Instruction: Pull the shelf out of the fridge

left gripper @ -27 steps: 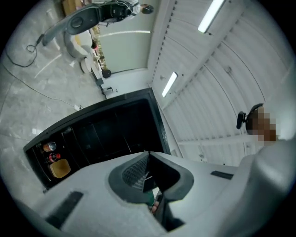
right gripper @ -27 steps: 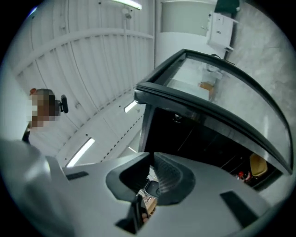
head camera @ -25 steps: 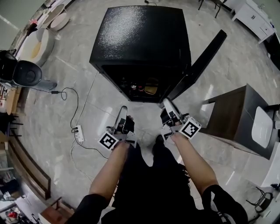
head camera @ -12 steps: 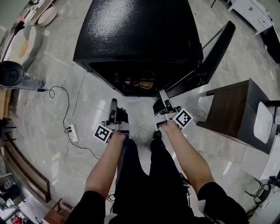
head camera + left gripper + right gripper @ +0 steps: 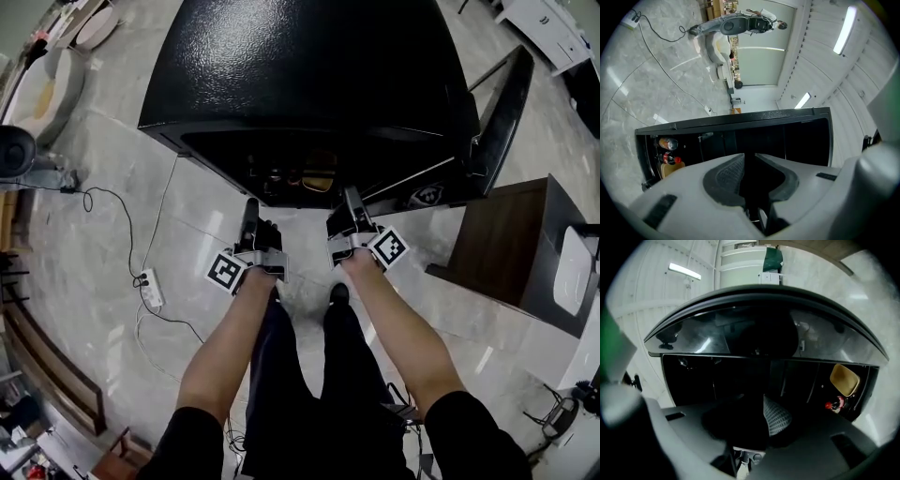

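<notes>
Both level, open black boxy fridge [image 5: 309, 84] just ahead: left gripper [image 5: 249, 212] jaws just opening slightly, right gripper [image 5: 351, 201] wider, each empty; we judge readying for shelf grasp.

No readable text or labels

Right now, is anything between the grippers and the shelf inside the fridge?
Nothing visible. The door stands open, and the left gripper and right gripper face the dark opening of the fridge, jaws just opening with nothing between them. The shelf itself is too dark to make out.
</notes>
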Demonstrator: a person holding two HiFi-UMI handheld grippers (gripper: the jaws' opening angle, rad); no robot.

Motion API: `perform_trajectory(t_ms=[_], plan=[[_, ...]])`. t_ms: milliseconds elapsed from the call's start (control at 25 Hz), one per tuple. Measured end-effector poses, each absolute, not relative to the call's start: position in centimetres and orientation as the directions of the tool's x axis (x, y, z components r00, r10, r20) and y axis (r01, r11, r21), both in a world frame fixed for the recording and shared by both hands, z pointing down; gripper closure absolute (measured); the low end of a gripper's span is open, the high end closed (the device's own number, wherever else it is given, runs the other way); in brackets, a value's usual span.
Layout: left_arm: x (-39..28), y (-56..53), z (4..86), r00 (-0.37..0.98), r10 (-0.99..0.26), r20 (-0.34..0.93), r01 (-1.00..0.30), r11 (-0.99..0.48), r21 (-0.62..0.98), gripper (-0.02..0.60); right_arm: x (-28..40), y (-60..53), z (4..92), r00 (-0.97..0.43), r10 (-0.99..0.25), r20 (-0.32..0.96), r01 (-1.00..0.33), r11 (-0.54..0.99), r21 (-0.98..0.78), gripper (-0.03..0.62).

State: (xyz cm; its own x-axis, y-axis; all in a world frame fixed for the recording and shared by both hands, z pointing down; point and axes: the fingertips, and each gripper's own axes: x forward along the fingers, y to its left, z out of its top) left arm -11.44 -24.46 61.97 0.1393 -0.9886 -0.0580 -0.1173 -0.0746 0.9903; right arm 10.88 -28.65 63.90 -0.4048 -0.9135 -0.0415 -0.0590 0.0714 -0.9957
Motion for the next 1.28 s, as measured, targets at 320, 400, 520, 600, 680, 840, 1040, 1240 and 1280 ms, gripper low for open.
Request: perform_trajectory(t_ms=[320, 400, 520, 600, 680, 840, 1040, 1240, 1280], plan=[[-12.6, -27.0, 65.9, 0.113, -0.993, -0.013, -0.093, -0.024, 0.995, 0.479, 10.6, -30.8, 66.8, -0.359, -0.933, -0.013, -0.094, 0.050, -0.994, 0.485], [-12.9, -27.4, 66.8, 0.113, -0.994, -0.003, -0.088, -0.013, 0.996, 0.467, 10.2, -31.0, 67.4, -0.352, -0.936, 0.003, -0.103, 0.035, -0.994, 0.476], [-13.0, -28.4, 67.5, 0.115, -0.993, -0.014, -0.086, -0.024, 0.996, 0.451, 10.1, -31.3, 68.2, -0.335, -0.942, 0.022, -0.096, 0.011, -0.995, 0.473], [-12.7, -29.1, 67.6, 0.121, -0.992, -0.023, -0.082, -0.033, 0.996, 0.445, 10.2, -31.7, 68.2, -0.331, -0.944, 0.012, -0.093, 0.020, -0.995, 0.466], [-12.7, -29.7, 67.7, 0.121, -0.992, -0.026, -0.082, -0.036, 0.996, 0.439, 10.3, -32.0, 68.4, -0.325, -0.945, 0.013, -0.105, 0.022, -0.994, 0.457], [-12.4, -30.8, 68.0, 0.135, -0.991, -0.022, -0.088, -0.034, 0.996, 0.422, 10.4, -32.5, 69.0, -0.308, -0.951, 0.032, -0.108, 0.001, -0.994, 0.456], [-12.2, -32.2, 68.8, 0.136, -0.991, -0.004, -0.081, -0.016, 0.997, 0.408, 10.6, -33.0, 69.2, -0.276, -0.960, 0.037, -0.093, -0.012, -0.996, 0.456], [-12.1, -33.5, 68.5, 0.149, -0.989, -0.026, -0.095, -0.040, 0.995, 0.408, 11.2, -33.7, 69.1, -0.251, -0.968, 0.017, -0.095, 0.007, -0.995, 0.456], [-12.1, -33.7, 68.7, 0.150, -0.988, -0.023, -0.091, -0.037, 0.995, 0.408, 11.2, -33.8, 69.1, -0.246, -0.969, 0.014, -0.094, 0.009, -0.996, 0.456]])
